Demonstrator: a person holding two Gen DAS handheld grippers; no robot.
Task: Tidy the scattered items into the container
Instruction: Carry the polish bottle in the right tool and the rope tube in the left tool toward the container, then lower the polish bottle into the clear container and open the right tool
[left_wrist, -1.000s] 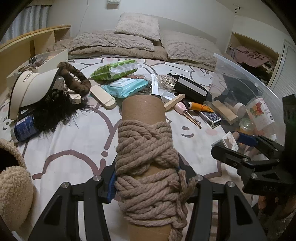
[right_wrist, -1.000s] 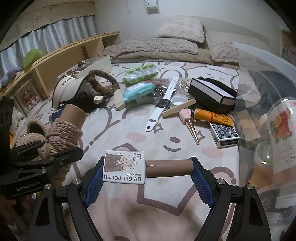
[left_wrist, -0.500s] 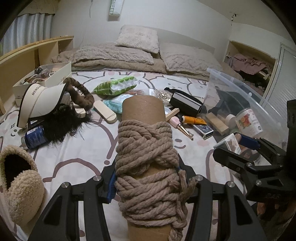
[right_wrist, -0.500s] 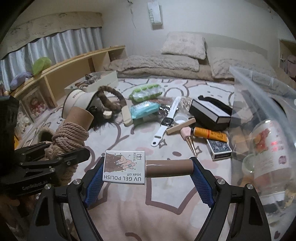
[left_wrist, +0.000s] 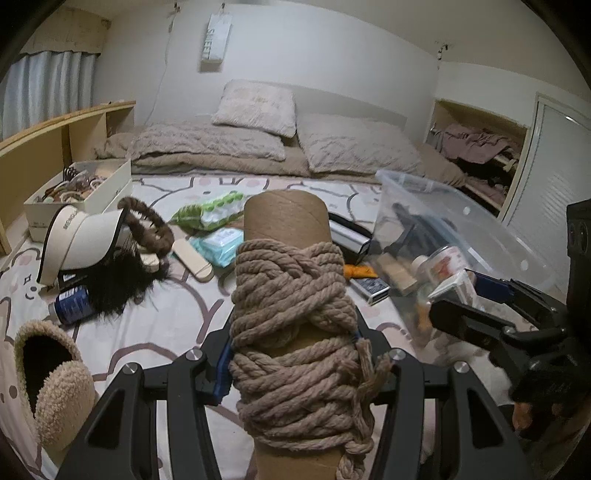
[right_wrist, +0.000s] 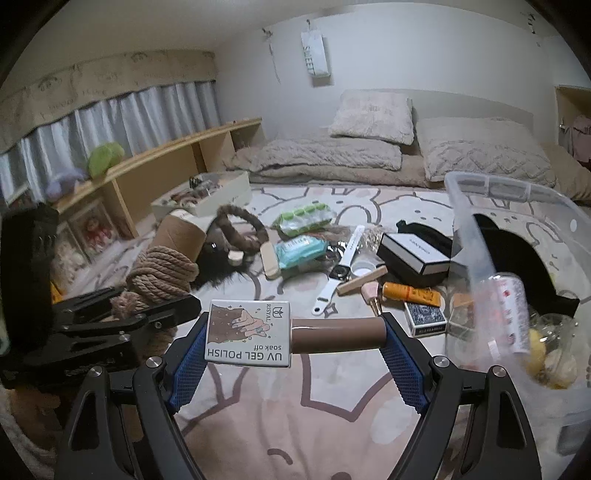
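My left gripper (left_wrist: 291, 354) is shut on a cardboard tube wound with beige rope (left_wrist: 291, 314), held upright above the bed. The same rope spool (right_wrist: 166, 269) appears at the left of the right wrist view. Between the blue pads of my right gripper (right_wrist: 295, 336) sits a gel polish bottle (right_wrist: 251, 338), a flat labelled box with a brown cap, lying crosswise. The clear plastic container (left_wrist: 454, 229) stands to the right on the bed, several items inside it; its rim (right_wrist: 517, 192) lies close to the right gripper.
Scattered on the patterned sheet: a white visor (left_wrist: 81, 236), brown hair ring (right_wrist: 240, 229), wipes pack (right_wrist: 299, 251), green packet (right_wrist: 303, 218), watch (right_wrist: 343, 266), black-and-white box (right_wrist: 417, 251), orange tube (right_wrist: 410, 293), card deck (right_wrist: 424, 317), fluffy slipper (left_wrist: 51, 369), blue can (left_wrist: 72, 304). Wooden shelf along the left.
Both grippers have risen with their loads; the bed and its clutter sit lower and farther off in both views, and more of the wall shows. Both grips are unchanged.
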